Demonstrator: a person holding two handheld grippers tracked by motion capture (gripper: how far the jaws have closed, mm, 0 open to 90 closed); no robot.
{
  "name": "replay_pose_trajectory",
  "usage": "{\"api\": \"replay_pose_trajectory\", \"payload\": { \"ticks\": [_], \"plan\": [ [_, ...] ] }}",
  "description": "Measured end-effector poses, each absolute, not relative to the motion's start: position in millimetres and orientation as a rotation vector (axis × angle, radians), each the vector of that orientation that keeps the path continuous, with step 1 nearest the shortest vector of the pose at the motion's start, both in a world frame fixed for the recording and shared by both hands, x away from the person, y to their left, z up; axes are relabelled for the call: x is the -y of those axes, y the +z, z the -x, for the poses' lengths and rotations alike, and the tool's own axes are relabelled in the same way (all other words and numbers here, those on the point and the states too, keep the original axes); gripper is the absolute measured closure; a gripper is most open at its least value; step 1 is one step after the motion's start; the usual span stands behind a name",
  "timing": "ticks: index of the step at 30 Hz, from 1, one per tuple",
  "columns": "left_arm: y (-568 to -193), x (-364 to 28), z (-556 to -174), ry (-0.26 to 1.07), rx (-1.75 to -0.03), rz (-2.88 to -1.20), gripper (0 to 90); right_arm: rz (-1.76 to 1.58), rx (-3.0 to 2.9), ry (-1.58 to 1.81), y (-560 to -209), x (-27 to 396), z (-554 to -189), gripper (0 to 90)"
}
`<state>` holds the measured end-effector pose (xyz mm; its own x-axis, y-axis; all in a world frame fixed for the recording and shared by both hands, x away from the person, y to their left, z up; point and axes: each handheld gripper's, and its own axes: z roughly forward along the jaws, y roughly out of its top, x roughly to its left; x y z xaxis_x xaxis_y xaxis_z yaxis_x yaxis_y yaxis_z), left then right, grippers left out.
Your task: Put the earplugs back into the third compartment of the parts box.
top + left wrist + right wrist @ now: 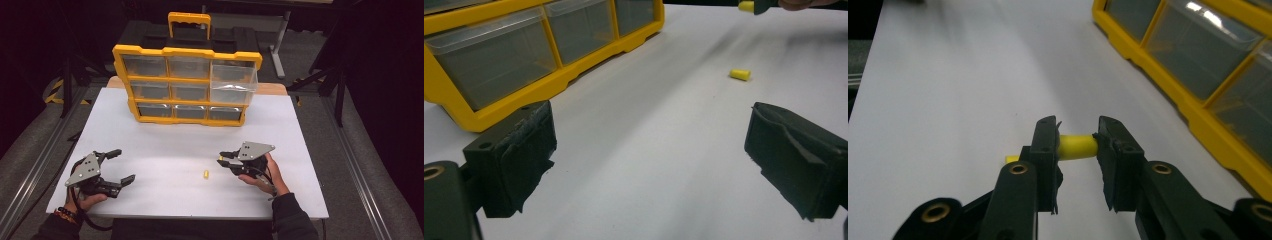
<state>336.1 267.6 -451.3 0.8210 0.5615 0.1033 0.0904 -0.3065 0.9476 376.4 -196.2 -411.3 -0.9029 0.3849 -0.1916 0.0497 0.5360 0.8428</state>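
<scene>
My right gripper (1077,129) is shut on a small yellow foam cylinder (1077,146), held crosswise between its pads a little above the white table. In the high view that gripper (223,160) sits at the front right, pointing left. A second yellow cylinder (205,174) lies loose on the table between the two hands, and in the left gripper view this cylinder (740,74) lies ahead to the right. My left gripper (125,166) stands open at the front left, its jaws (649,150) wide apart with nothing between them.
A yellow drawer organizer (170,51) with clear drawers stands upright at the back of the white tabletop (165,145). Its top right drawer (234,82) is pulled out toward me. A black case with a yellow handle (189,20) is behind it.
</scene>
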Motion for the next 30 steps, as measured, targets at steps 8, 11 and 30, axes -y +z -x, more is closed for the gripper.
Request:
{"api": "replay_pose_trajectory", "payload": {
  "ticks": [8, 11, 30],
  "plan": [
    [-451, -268, -336, 0.505, -0.496, -1.845, 7.3, -0.388, -2.319, 1.349, -395, 208, -370, 71.4],
    [-451, -268, -336, 0.505, -0.495, -1.843, 7.4, -0.391, -2.282, 1.360, -389, 211, -367, 71.5],
    [-451, -269, -337, 0.500, -0.501, -1.840, 7.4, -0.402, -2.097, 1.410, -351, 223, -355, 72.0]
  ]
}}
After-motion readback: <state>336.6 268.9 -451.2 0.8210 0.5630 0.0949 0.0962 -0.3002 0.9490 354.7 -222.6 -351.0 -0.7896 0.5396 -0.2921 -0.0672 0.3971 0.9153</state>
